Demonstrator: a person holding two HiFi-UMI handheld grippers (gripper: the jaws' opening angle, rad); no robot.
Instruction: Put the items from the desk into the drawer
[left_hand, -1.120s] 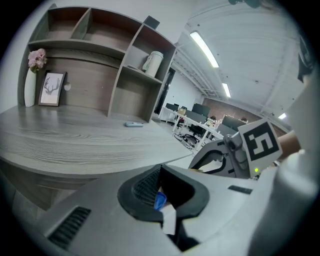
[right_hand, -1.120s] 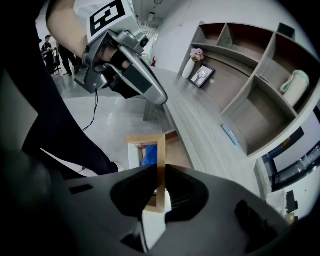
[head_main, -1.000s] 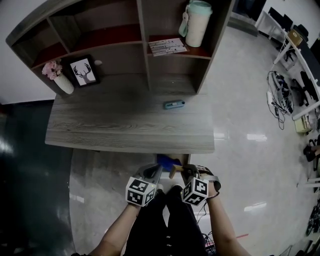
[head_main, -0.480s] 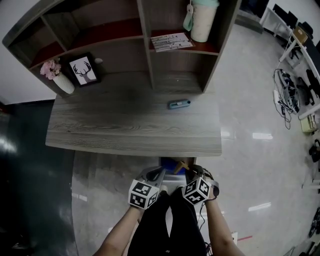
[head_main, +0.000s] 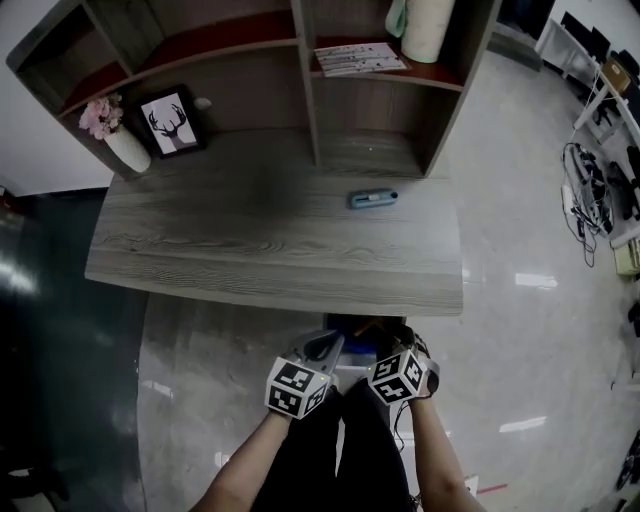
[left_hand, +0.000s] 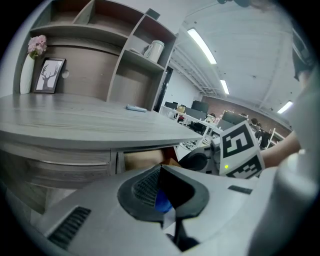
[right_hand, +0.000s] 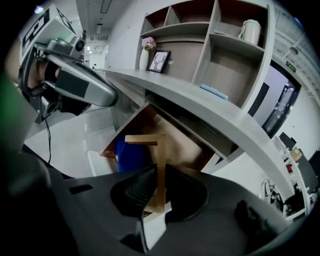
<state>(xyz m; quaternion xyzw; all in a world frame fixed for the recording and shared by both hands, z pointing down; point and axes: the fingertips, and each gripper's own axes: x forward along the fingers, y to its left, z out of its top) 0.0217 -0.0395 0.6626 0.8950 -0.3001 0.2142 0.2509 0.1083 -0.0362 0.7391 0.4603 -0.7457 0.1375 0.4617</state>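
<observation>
Thin pale wooden L-shaped stick (right_hand: 161, 150) clenched in right tongs (right_hand: 159, 176); left tongs (left_hand: 159, 170) pressed together.

Seen from overhead, the drawer (right_hand: 177, 142) is mostly tucked under the front edge of the desk (head_main: 270, 250). The right gripper (right_hand: 159, 172) half covers the blue thing (right_hand: 130, 154) inside it, and I can't tell what that is. The wooden piece (right_hand: 161, 150) loses its lower end between the pads. A blue patch (left_hand: 163, 201) shows in the gap of the left gripper (left_hand: 160, 168); whether it is held or lies beyond, I can't tell. The mug (head_main: 428, 25) is cut off at the top edge.
</observation>
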